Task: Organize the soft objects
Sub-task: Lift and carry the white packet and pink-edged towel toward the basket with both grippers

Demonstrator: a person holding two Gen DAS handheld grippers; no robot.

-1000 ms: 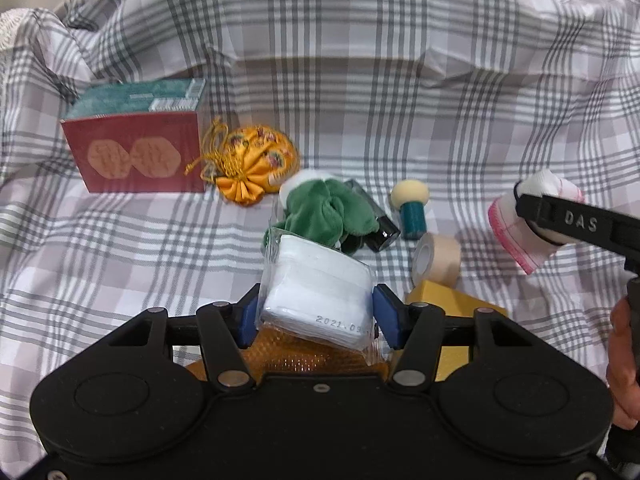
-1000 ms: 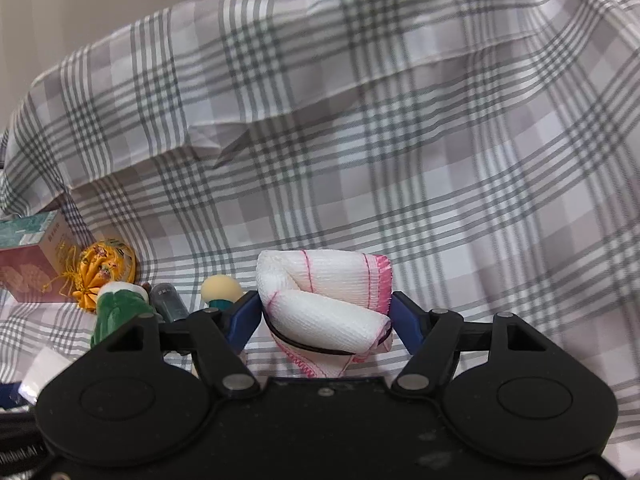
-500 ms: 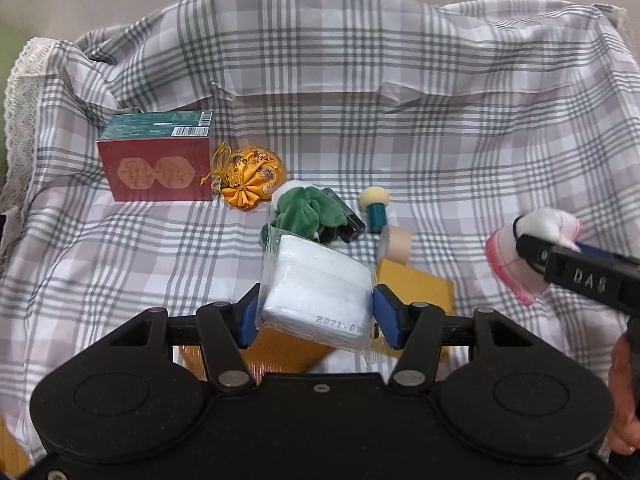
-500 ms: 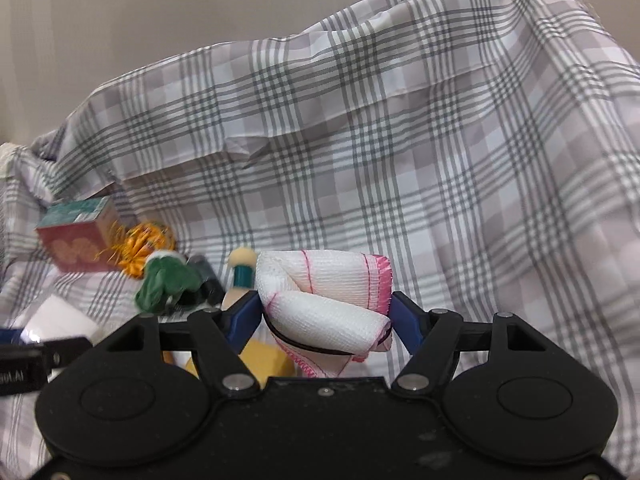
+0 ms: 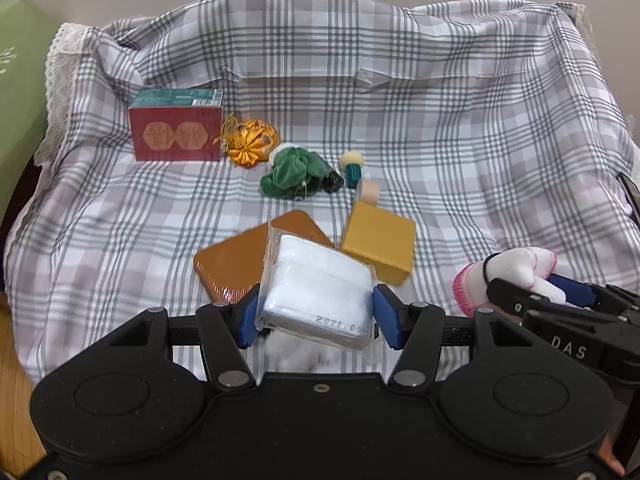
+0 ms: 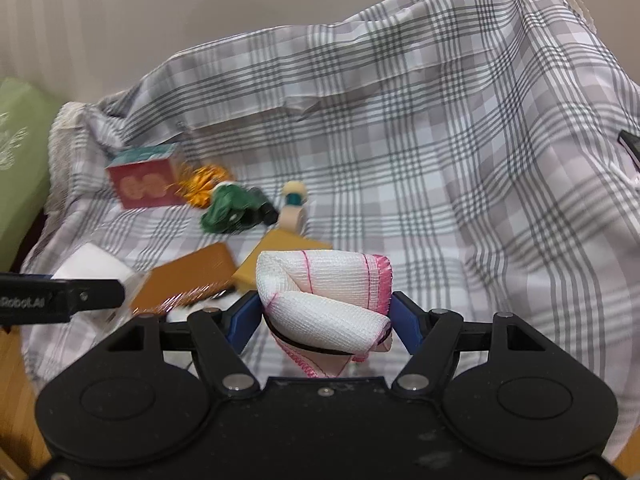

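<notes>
Above the plaid cloth (image 5: 440, 128), left tongs (image 5: 316, 312) pinching wrapped white pack (image 5: 320, 288); right tongs (image 6: 326, 316) clamping rolled towel (image 6: 324, 296); slippery wrapper, could squirt loose.

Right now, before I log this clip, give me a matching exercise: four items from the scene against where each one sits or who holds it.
Items:
1. white wrapped pad pack
2. pink-edged white cloth roll
3. orange tasselled pouch
4. green fabric scrunchie

Places:
A. beside the red box
B. clamped in the right gripper
C. on the plaid cloth, next to the small teal bottle
D. clamped in the left gripper

Pairs: 1-D, 2-B, 3-A, 4-C
</notes>
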